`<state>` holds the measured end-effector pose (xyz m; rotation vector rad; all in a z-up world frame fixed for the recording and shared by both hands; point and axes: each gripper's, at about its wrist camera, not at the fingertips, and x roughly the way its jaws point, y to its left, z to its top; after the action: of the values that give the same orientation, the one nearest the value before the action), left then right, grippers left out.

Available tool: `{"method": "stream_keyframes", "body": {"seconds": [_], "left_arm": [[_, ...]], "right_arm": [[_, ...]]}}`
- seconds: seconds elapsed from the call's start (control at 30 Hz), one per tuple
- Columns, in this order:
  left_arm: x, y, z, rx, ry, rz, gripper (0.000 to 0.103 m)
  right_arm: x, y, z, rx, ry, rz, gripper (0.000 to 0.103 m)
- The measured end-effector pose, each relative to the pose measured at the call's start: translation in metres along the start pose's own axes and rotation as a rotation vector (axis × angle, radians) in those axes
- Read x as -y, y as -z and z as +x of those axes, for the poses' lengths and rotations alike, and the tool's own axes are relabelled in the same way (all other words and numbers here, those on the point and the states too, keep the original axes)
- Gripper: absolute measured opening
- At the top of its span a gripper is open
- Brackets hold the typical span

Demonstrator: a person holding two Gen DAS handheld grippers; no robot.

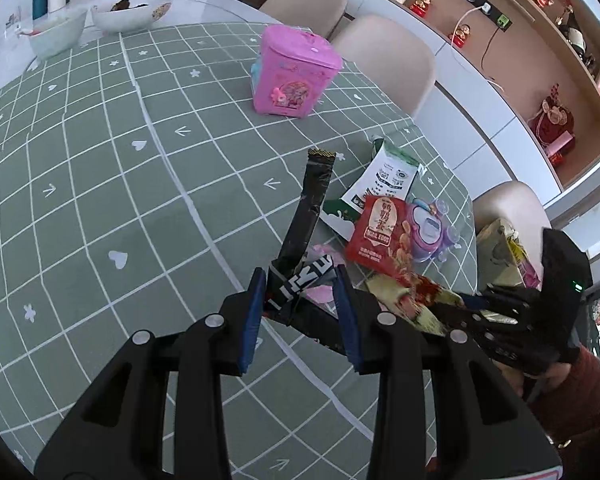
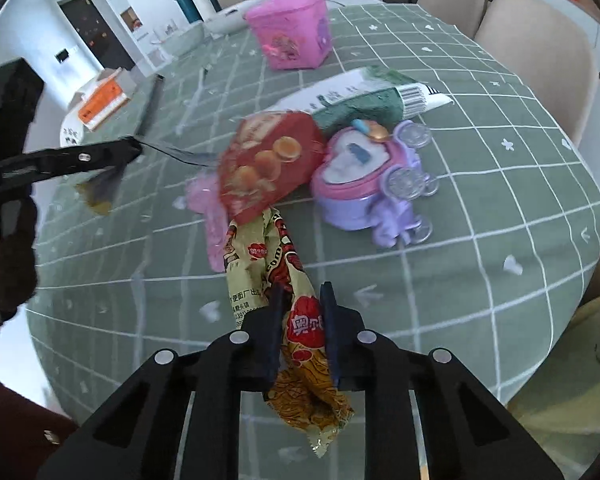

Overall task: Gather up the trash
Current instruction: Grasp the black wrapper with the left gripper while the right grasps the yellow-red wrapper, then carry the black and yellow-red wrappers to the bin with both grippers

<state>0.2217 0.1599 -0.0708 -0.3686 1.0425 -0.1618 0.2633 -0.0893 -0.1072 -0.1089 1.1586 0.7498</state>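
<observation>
Black and long, a crumpled wrapper [image 1: 304,236] stands clamped in the left gripper [image 1: 302,292] above the green checked surface [image 1: 100,168]. Right gripper [image 2: 302,304] pinches a creased yellow-and-red noodle packet [image 2: 276,264], its far end lying by the red bag [image 2: 268,164].

both hand-held grippers [image 1: 300,284] [image 2: 302,300] clamped, angled downward

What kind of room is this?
Most likely a home dining room: a table under a green checked tablecloth, padded chairs drawn up to it, serving bowls, and wall shelves of ornaments.
</observation>
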Motion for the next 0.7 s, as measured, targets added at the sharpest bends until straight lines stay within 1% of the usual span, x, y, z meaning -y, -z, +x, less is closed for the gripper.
{"method": "stream_keyframes", "body": {"seconds": [0.17, 0.33, 0.53, 0.7], "left_arm": [[0.001, -0.009, -0.02, 0.051, -0.011, -0.006, 0.033], [0.029, -0.032, -0.054, 0.15, -0.019, 0.055, 0.033], [0.092, -0.063, -0.091, 0.272, -0.02, 0.164, 0.033], [0.148, -0.074, -0.106, 0.33, 0.028, 0.249, 0.033]], "right_arm": [[-0.011, 0.004, -0.04, 0.058, -0.015, 0.035, 0.018], [-0.014, -0.001, -0.082, 0.139, -0.003, 0.038, 0.018], [-0.013, -0.013, -0.145, 0.272, 0.068, -0.01, 0.018], [-0.004, -0.007, -0.195, 0.37, 0.145, -0.023, 0.018]]}}
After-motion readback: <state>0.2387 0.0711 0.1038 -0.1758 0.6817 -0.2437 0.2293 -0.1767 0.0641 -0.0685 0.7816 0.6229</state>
